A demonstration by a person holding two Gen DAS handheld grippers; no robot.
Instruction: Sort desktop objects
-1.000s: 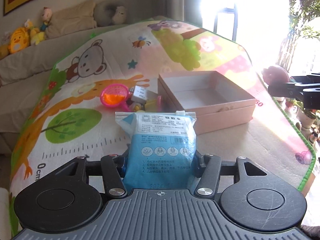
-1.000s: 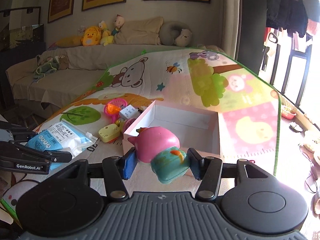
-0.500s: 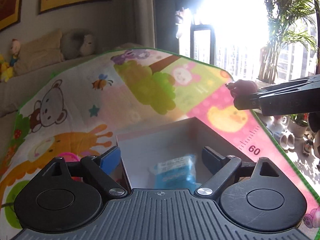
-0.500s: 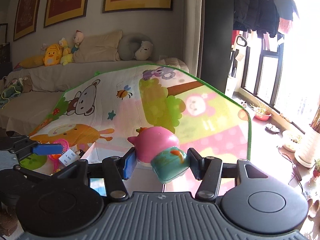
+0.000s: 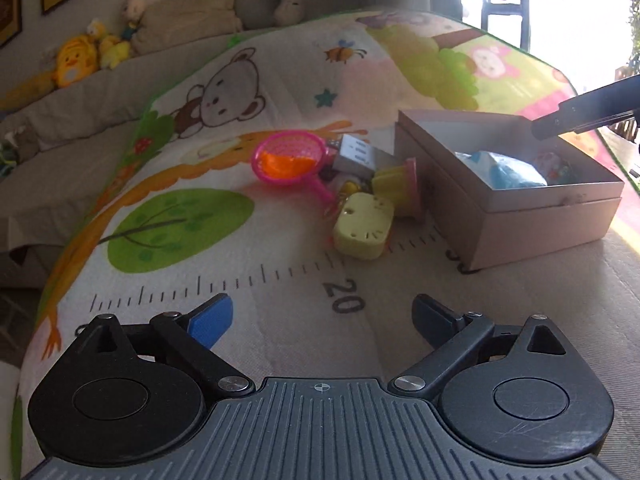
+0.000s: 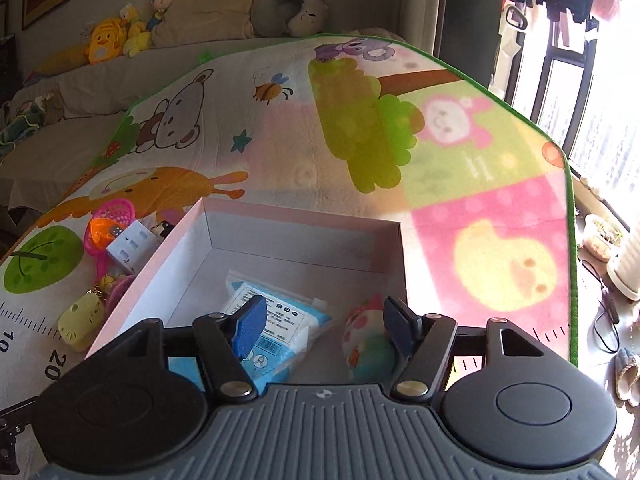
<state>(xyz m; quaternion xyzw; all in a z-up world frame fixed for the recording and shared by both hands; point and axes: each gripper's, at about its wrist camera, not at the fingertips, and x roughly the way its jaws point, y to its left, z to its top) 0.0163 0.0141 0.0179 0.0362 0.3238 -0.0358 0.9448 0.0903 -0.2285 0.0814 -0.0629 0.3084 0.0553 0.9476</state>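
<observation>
Right wrist view: the right gripper (image 6: 324, 324) has just been opening, jaws apart over the pink box (image 6: 304, 216), pink toy (image 6: 366, 340) at 5 o'clock inside, blue packet (image 6: 276, 320) beside it. Left gripper (image 5: 322, 316) gapes empty; yellow toy (image 5: 362, 228) at 12 o'clock.

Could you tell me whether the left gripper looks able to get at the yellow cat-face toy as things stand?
Probably yes. The left gripper has its jaws wide open and empty, with only bare mat between it and the yellow cat-face toy. The pink box sits to one side; the yellow cup crowds the toy's far edge.
</observation>
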